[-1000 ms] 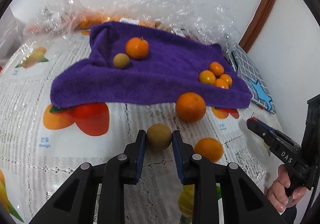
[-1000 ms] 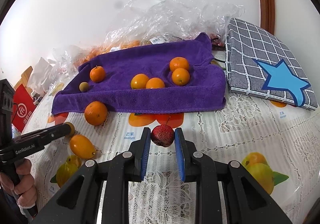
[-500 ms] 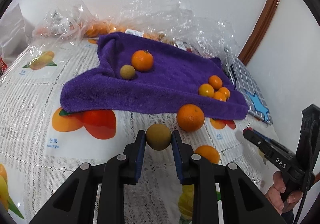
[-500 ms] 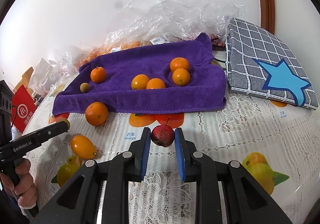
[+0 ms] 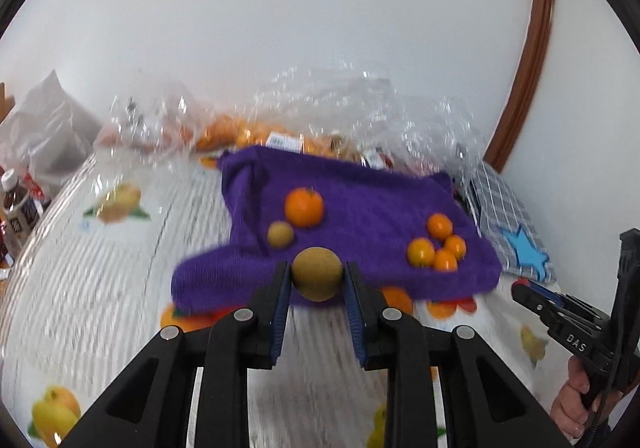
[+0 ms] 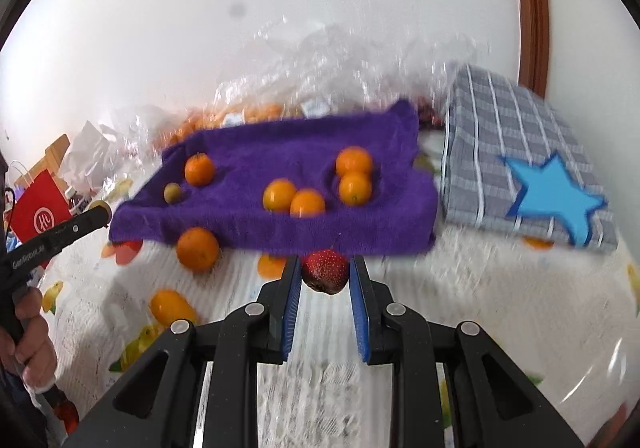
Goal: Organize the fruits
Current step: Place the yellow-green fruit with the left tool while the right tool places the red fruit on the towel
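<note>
Pinching a tan fruit (image 5: pixel 317 273) at lower centre, the left gripper (image 5: pixel 316 280) is clamped tight; the right gripper (image 6: pixel 325 276) likewise squeezes a red fruit (image 6: pixel 325 272), both before the purple towel (image 6: pixel 280 163).

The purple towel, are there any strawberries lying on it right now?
No. The purple towel carries only oranges and one small brown fruit; the one strawberry is clamped in the right gripper.

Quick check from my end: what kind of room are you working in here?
Most likely a home, at a dining or kitchen table covered by a lace-pattern cloth printed with fruit. Clear plastic produce bags sit at the back by a plain white wall, and a purple towel is spread out holding small oranges.
</note>
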Motion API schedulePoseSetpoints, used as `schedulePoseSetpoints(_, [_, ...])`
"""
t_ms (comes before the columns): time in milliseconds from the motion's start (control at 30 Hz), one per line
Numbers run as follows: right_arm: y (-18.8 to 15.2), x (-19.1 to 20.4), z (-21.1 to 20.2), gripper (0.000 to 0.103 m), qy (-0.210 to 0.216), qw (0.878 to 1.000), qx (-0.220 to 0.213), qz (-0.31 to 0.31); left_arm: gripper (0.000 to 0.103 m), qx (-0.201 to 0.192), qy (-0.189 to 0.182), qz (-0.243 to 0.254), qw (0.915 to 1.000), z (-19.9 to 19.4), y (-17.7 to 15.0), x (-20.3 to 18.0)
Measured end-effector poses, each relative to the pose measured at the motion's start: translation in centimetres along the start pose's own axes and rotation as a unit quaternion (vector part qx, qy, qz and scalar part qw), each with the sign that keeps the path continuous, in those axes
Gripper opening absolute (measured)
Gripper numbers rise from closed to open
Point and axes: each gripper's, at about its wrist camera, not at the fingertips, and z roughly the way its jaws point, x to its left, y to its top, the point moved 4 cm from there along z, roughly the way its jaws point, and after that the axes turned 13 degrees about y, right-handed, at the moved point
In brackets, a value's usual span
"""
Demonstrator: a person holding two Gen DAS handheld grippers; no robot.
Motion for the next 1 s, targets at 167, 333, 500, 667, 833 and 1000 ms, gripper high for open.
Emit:
schedulePoseSetpoints(167, [3.5, -0.7, 0.4, 0.024, -0.003, 1.000, -0.020, -0.016, 0.026, -0.003, 0.011, -0.006, 0.9999, 2.5, 2.2, -0.2])
schedulePoseSetpoints(333, [5.7, -2.2, 2.8, 0.024, -0.010, 1.000, -0.017, -0.020, 0.026, 0.007, 0.012, -0.018, 0.9997, 5.9, 3.3, -1.2])
schedulePoseSetpoints(500, [5.9, -4.5, 5.5, 0.024, -0.014, 1.000, -0.005, 0.011, 0.026, 0.011, 0.003, -0.023, 0.9997, 8.1, 2.7, -1.9])
schedulePoseSetpoints(667, [4.3, -5.7, 6.8, 0.024, -0.016, 0.999, 0.023, 0.018, 0.026, 0.027, 0.002, -0.028, 0.9992, 9.3, 1.8, -1.8])
schedulePoseSetpoints(833, [3.8, -6.1, 7.7, 0.024, -0.014, 0.999, 0.037, 0.026, 0.026, 0.034, -0.002, -0.037, 0.9987, 9.7, 1.7, -1.7])
schedulePoseSetpoints(1000, [3.8, -6.0, 7.6, 0.024, -0.015, 0.999, 0.034, 0.025, 0.026, 0.044, 0.002, -0.017, 0.9989, 10.2, 1.5, -2.4])
